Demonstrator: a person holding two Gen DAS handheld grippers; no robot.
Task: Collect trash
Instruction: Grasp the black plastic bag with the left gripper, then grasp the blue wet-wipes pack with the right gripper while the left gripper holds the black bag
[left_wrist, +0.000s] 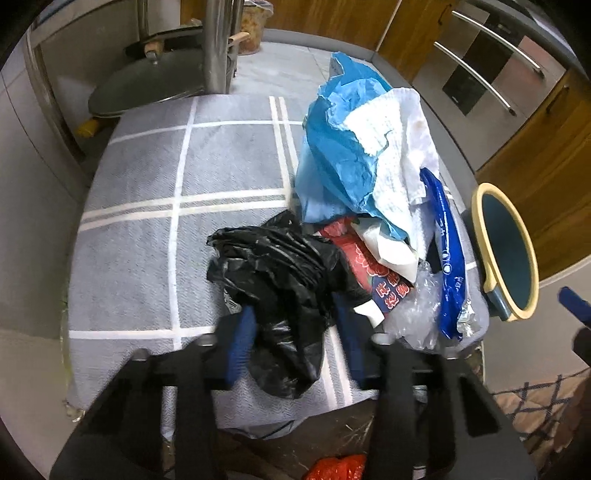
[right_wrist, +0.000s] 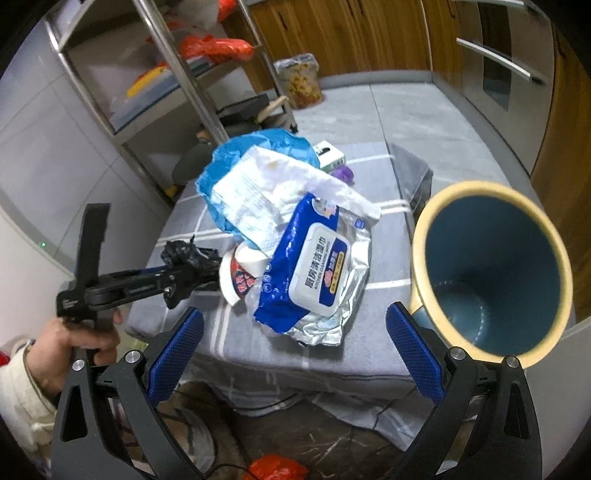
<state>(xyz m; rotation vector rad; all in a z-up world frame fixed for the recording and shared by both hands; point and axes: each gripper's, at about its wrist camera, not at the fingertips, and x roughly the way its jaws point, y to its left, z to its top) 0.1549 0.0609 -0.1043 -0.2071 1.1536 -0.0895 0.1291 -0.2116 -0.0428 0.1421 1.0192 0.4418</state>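
While the left tongs (left_wrist: 291, 328) pinch the crumpled black plastic bag (left_wrist: 280, 280) between their blue pads, the rest of the trash sits heaped just beside it on the grey checked cloth of the table (left_wrist: 147, 240) — a blue plastic bag (left_wrist: 332, 162), a white paper towel (left_wrist: 399, 147), a red-printed paper cup (right_wrist: 238, 280) and a blue wet-wipes pack (right_wrist: 314, 269). The right tongs (right_wrist: 293, 343) hang spread wide and empty over the table's near edge. A blue bin with a cream rim (right_wrist: 491, 269) stands to the right of the heap, its mouth tilted toward the camera.
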